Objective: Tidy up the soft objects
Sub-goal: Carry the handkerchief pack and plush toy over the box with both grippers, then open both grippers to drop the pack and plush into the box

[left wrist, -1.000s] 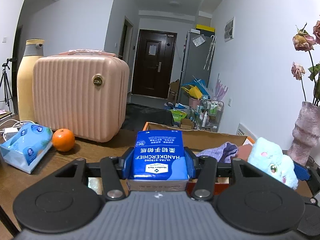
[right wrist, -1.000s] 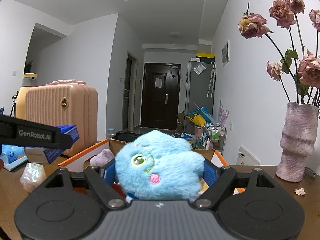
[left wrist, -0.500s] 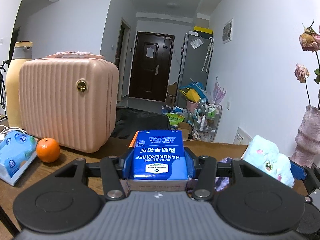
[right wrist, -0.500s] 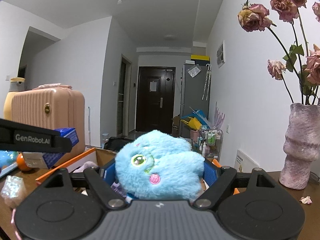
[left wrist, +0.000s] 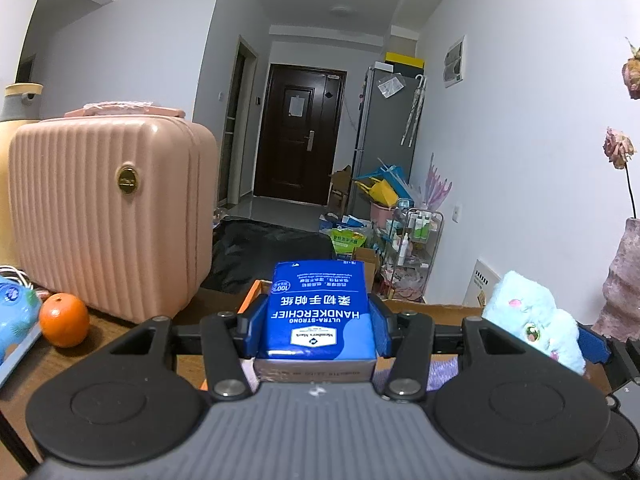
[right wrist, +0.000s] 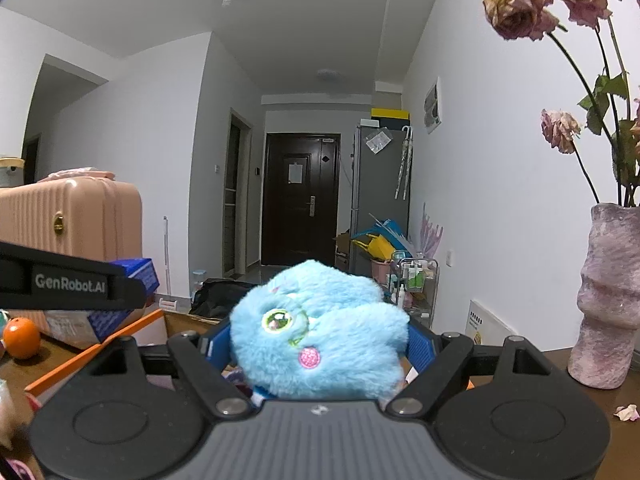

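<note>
Where tongs [right wrist: 320,344] pinch, fluffy blue toy [right wrist: 320,332].

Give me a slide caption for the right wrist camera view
Right gripper clamps a blue plush toy above an orange-edged cardboard box, dried roses alongside.

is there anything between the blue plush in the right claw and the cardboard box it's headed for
Nothing visible blocks it. The right claw holds the blue plush just above the cardboard box, whose orange-edged rim shows below. The left claw, gripping the tissue pack, is alongside to the left, not between them.
</note>
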Motion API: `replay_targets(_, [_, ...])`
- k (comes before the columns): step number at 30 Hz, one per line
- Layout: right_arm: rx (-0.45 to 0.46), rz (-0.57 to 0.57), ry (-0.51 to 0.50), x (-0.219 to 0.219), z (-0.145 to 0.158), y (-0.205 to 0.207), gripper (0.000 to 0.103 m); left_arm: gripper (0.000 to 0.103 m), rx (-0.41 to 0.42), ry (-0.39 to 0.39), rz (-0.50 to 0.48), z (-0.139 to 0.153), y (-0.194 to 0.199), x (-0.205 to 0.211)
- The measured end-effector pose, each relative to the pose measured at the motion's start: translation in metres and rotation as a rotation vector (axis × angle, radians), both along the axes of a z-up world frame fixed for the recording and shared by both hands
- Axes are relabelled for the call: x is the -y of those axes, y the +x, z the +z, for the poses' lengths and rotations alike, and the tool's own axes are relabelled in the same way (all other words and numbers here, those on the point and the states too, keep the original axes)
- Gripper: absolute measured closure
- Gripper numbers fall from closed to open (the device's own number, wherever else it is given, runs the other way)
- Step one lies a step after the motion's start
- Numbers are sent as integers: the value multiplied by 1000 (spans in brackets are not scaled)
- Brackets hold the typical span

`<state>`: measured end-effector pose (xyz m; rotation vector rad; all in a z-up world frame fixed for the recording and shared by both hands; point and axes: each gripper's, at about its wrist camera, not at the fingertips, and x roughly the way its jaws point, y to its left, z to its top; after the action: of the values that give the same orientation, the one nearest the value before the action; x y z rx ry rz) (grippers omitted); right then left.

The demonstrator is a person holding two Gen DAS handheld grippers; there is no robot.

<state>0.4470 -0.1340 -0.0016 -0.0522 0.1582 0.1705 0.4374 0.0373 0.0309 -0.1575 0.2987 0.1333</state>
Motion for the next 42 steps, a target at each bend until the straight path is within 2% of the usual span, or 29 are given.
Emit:
replay_targets(12, [-27, -11, -5, -8, -2, 28, 21, 51, 9, 0, 4, 1, 31, -3])
replay_targets(17, [-36, -15, -21, -11, -4, 35, 21, 51, -17, 17, 22, -7, 44, -4])
replay_targets(28, [-51, -6, -24, -11, -3, 40, 18, 50, -36, 26, 14, -12, 48, -7])
replay_targets(30, [-52, -7, -25, -10, -3, 41, 12, 44, -37, 25, 17, -11, 49, -8])
replay_targets(32, [-50, -11, -24, -10, -3, 41, 5, 23, -29, 17, 23, -10, 48, -10])
replay_targets(33, [-49, -11, -22, -10, -3, 41, 2, 19, -23, 11, 31, -9, 47, -10])
replay_targets(35, [-42, -15, -17, -10, -3, 40, 0, 1, -5, 2, 48, -8, 44, -12])
replay_targets(42, [-42, -17, -13, -10, -4, 39, 0, 0, 10, -3, 82, -7, 41, -13])
